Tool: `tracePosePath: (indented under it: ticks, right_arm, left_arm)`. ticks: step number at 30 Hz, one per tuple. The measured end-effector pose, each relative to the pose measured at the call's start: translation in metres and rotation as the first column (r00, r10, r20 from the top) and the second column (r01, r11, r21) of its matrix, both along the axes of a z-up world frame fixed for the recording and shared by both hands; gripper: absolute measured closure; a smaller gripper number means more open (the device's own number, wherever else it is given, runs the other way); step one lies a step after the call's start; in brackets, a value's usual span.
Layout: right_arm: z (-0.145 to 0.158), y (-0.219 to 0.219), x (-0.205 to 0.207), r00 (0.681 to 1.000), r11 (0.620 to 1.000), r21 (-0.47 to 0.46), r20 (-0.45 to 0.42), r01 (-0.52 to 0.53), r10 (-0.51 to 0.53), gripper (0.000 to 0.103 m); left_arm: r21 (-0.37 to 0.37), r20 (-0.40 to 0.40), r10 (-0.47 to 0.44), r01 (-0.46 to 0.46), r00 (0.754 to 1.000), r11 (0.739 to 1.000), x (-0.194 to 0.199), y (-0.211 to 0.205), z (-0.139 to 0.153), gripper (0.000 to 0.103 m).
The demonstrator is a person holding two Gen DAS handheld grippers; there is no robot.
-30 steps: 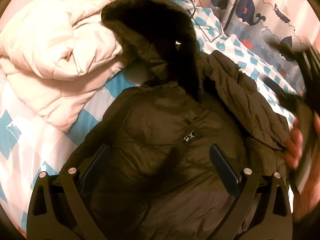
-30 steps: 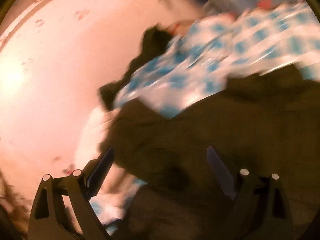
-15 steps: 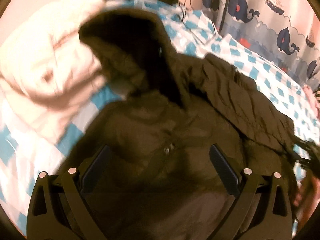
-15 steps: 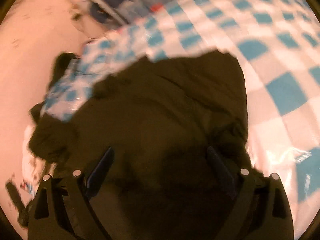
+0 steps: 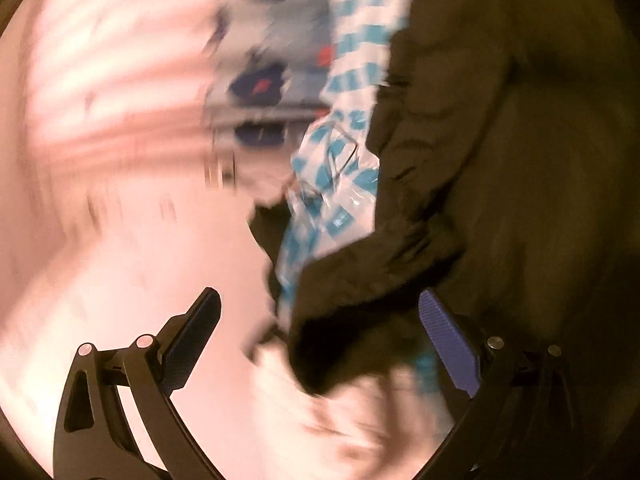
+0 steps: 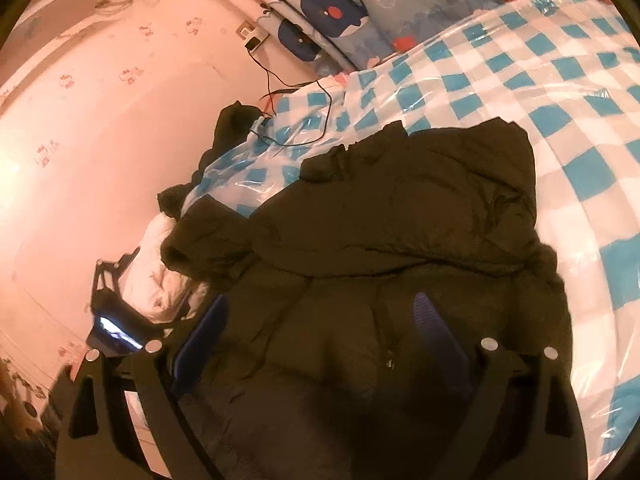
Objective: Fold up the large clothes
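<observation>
While the bed (image 6: pixel 560 92) under its checked cover lies as before, the dark coat (image 6: pixel 400 220) sprawls across its near side, unfolded, hood toward the white jacket (image 6: pixel 156 280) at left. The left gripper (image 5: pixel 320 336) has swung off the coat's middle toward the wall, its view blurred, jaws open and empty. The right gripper (image 6: pixel 320 328) now hovers over the coat, jaws open; probably a repositioning before the first fold.

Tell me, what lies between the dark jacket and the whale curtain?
In the right wrist view, only the blue-checked bed cover lies between the dark jacket and whale curtain.
</observation>
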State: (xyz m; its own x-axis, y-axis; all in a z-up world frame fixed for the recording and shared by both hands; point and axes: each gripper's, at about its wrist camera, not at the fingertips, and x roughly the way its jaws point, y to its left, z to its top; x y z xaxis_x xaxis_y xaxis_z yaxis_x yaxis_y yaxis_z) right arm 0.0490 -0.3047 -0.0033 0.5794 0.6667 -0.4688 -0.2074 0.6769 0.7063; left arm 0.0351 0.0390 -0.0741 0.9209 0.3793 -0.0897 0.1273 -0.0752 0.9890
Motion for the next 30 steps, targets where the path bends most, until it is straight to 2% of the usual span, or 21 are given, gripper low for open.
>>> tracePosePath:
  ticks: [1, 3, 6, 8, 10, 12, 13, 15, 16, 17, 18, 20, 21, 22, 23, 24, 25, 26, 27, 29, 30]
  right_arm:
    - [-0.003, -0.002, 0.001, 1.000, 1.000, 0.024, -0.013, 0.004, -0.004, 0.013]
    - [-0.008, -0.007, 0.004, 0.999, 0.998, 0.058, -0.032, 0.013, -0.012, 0.013]
    - [-0.010, -0.012, 0.004, 0.999, 0.996, 0.086, -0.044, 0.029, -0.025, 0.013]
    - [-0.010, -0.017, 0.004, 0.998, 0.993, 0.109, -0.048, 0.043, -0.038, 0.013]
    - [-0.009, -0.021, 0.005, 0.998, 0.991, 0.120, -0.049, 0.055, -0.049, 0.013]
    - [-0.010, -0.025, 0.005, 0.997, 0.989, 0.134, -0.056, 0.065, -0.058, 0.013]
    - [-0.011, -0.027, 0.006, 0.996, 0.987, 0.143, -0.061, 0.069, -0.061, 0.013]
    - [-0.012, -0.030, 0.006, 0.995, 0.985, 0.154, -0.068, 0.080, -0.070, 0.013]
    - [-0.013, -0.032, 0.007, 0.995, 0.983, 0.160, -0.071, 0.087, -0.076, 0.013]
    - [-0.014, -0.034, 0.007, 0.994, 0.982, 0.167, -0.076, 0.091, -0.080, 0.013]
    - [-0.015, -0.036, 0.007, 0.993, 0.980, 0.175, -0.083, 0.097, -0.084, 0.013]
    - [-0.016, -0.039, 0.007, 0.991, 0.976, 0.187, -0.094, 0.111, -0.095, 0.013]
    - [-0.016, -0.040, 0.006, 0.990, 0.974, 0.191, -0.097, 0.118, -0.101, 0.013]
    - [-0.016, -0.041, 0.006, 0.990, 0.973, 0.195, -0.098, 0.121, -0.103, 0.013]
    - [-0.015, -0.042, 0.006, 0.990, 0.973, 0.198, -0.098, 0.122, -0.104, 0.013]
    - [-0.015, -0.042, 0.005, 0.989, 0.972, 0.201, -0.098, 0.124, -0.106, 0.013]
    - [-0.014, -0.042, 0.005, 0.989, 0.971, 0.203, -0.098, 0.126, -0.108, 0.013]
    - [-0.013, -0.042, 0.005, 0.989, 0.970, 0.205, -0.098, 0.127, -0.109, 0.013]
    - [-0.013, -0.043, 0.005, 0.989, 0.970, 0.207, -0.098, 0.128, -0.110, 0.013]
    - [-0.013, -0.045, 0.004, 0.988, 0.967, 0.218, -0.102, 0.134, -0.114, 0.013]
    - [-0.013, -0.045, 0.004, 0.988, 0.965, 0.224, -0.105, 0.136, -0.115, 0.013]
  left_arm:
    - [0.084, -0.060, -0.027, 0.032, 0.998, 0.996, 0.006, 0.008, -0.003, 0.008]
    - [0.198, -0.123, -0.054, 0.078, 0.991, 0.977, 0.015, 0.018, -0.007, 0.008]
    - [0.313, -0.216, -0.072, 0.139, 0.974, 0.940, 0.028, 0.028, -0.017, 0.008]
    - [0.400, -0.271, -0.060, 0.169, 0.961, 0.901, 0.042, 0.036, -0.031, 0.008]
    - [0.435, -0.293, -0.037, 0.167, 0.955, 0.885, 0.056, 0.036, -0.045, 0.008]
    - [0.439, -0.314, -0.004, 0.149, 0.949, 0.886, 0.072, 0.036, -0.053, 0.008]
    - [0.433, -0.326, 0.024, 0.127, 0.945, 0.892, 0.077, 0.034, -0.057, 0.008]
    - [0.397, -0.380, 0.071, 0.093, 0.922, 0.913, 0.088, 0.031, -0.057, 0.028]
    - [0.355, -0.421, 0.139, 0.021, 0.896, 0.935, 0.098, 0.029, -0.058, 0.053]
    - [0.315, -0.445, 0.179, -0.034, 0.878, 0.949, 0.104, 0.027, -0.055, 0.083]
    - [0.270, -0.445, 0.192, -0.074, 0.875, 0.960, 0.110, 0.027, -0.052, 0.092]
    - [0.174, -0.441, 0.202, -0.138, 0.874, 0.975, 0.112, 0.027, -0.040, 0.099]
    - [0.065, -0.444, 0.210, -0.203, 0.871, 0.977, 0.117, 0.027, -0.026, 0.100]
    - [-0.026, -0.441, 0.215, -0.252, 0.871, 0.967, 0.120, 0.028, -0.011, 0.100]
    - [-0.111, -0.438, 0.217, -0.292, 0.873, 0.950, 0.126, 0.030, 0.006, 0.101]
    - [-0.213, -0.435, 0.215, -0.332, 0.874, 0.919, 0.129, 0.033, 0.023, 0.101]
    - [-0.341, -0.431, 0.207, -0.370, 0.879, 0.864, 0.132, 0.038, 0.048, 0.101]
    - [-0.459, -0.424, 0.200, -0.400, 0.883, 0.793, 0.135, 0.045, 0.073, 0.101]
    - [-0.527, -0.418, 0.194, -0.411, 0.887, 0.744, 0.134, 0.049, 0.089, 0.101]
    - [-0.694, -0.396, 0.161, -0.410, 0.904, 0.592, 0.131, 0.059, 0.134, 0.101]
    - [-0.737, -0.384, 0.143, -0.396, 0.912, 0.547, 0.131, 0.059, 0.148, 0.101]
